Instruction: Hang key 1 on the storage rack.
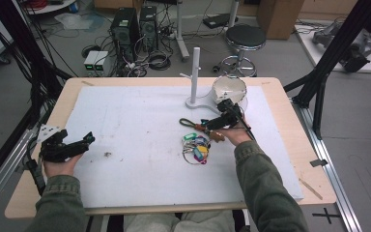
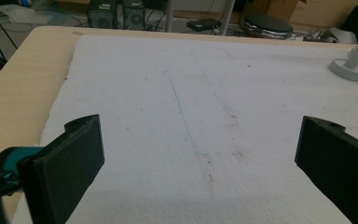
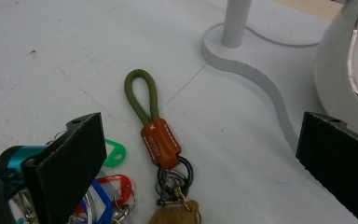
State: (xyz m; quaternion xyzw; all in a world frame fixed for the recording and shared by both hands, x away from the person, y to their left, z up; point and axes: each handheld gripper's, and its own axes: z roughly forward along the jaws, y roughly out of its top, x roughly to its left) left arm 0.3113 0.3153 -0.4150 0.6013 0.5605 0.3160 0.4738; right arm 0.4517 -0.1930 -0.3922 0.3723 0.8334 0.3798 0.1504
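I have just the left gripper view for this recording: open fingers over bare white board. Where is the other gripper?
Observer: The right gripper hangs open over a bunch of keys, seen from the high view.
Operator: What lies between its fingers?
Observer: A green cord loop with a brown leather tab, flat on the board.
Operator: Anything close by?
Observer: A white stand and a white bowl just beyond it.
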